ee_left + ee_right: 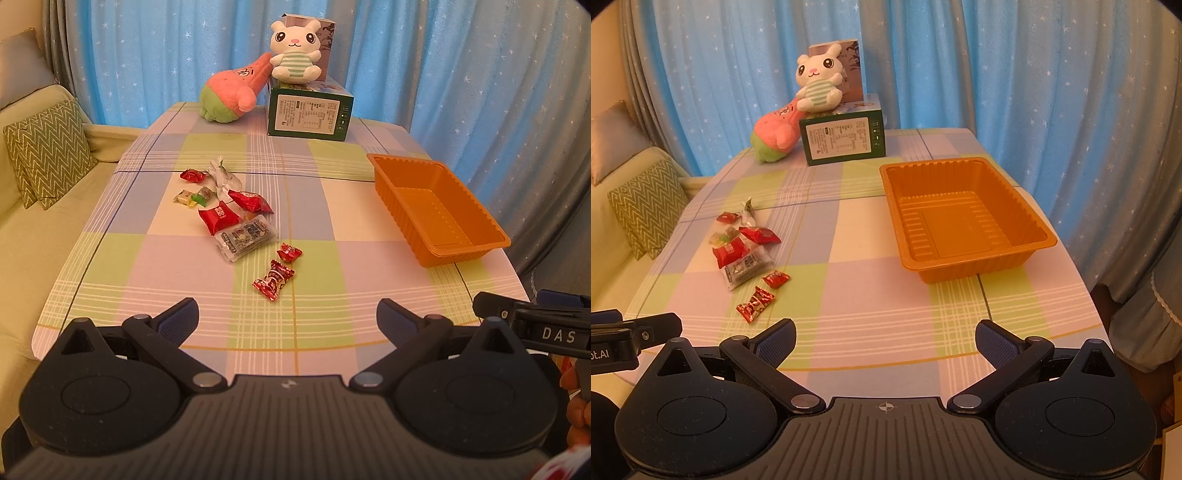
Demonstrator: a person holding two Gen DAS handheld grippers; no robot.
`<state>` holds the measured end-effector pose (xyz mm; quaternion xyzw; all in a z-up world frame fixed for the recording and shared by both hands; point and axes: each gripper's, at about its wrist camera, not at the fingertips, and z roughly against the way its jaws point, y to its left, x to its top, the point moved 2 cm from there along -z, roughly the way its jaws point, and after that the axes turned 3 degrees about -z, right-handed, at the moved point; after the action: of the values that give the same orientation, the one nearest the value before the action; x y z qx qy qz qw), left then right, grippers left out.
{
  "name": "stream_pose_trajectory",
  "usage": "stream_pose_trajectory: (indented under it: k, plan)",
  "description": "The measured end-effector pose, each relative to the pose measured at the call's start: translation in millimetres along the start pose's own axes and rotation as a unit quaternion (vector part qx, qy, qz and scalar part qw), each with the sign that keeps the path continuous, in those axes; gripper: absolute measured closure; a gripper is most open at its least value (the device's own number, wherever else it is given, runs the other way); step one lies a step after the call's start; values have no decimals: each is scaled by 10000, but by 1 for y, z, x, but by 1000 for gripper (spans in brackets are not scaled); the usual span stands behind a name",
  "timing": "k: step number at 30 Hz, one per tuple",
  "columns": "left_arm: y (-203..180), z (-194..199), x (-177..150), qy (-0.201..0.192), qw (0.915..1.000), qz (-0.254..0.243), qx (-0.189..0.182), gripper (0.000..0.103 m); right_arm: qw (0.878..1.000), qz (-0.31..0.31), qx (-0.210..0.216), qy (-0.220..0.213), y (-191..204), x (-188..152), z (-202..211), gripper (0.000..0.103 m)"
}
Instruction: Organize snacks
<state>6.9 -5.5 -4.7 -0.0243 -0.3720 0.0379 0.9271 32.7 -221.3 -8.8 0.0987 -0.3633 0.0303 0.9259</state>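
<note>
Both grippers, left (287,317) and right (885,341), hover with jaws wide and empty; snacks (236,218) lie ahead on the counter (332,229), left of the tray (964,218).

Your left gripper (287,317) and right gripper (885,338) both point toward 12 o'clock, side by side, jaws spread wide, gripping nothing.
</note>
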Motion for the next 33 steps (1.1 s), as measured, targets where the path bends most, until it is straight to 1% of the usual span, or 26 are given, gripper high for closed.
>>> stream_pose_trajectory:
  k: [33]
  plan:
    - [3, 2, 2, -5, 10000, -2, 7, 1, 10000, 92, -6, 20, 8, -1, -3, 0]
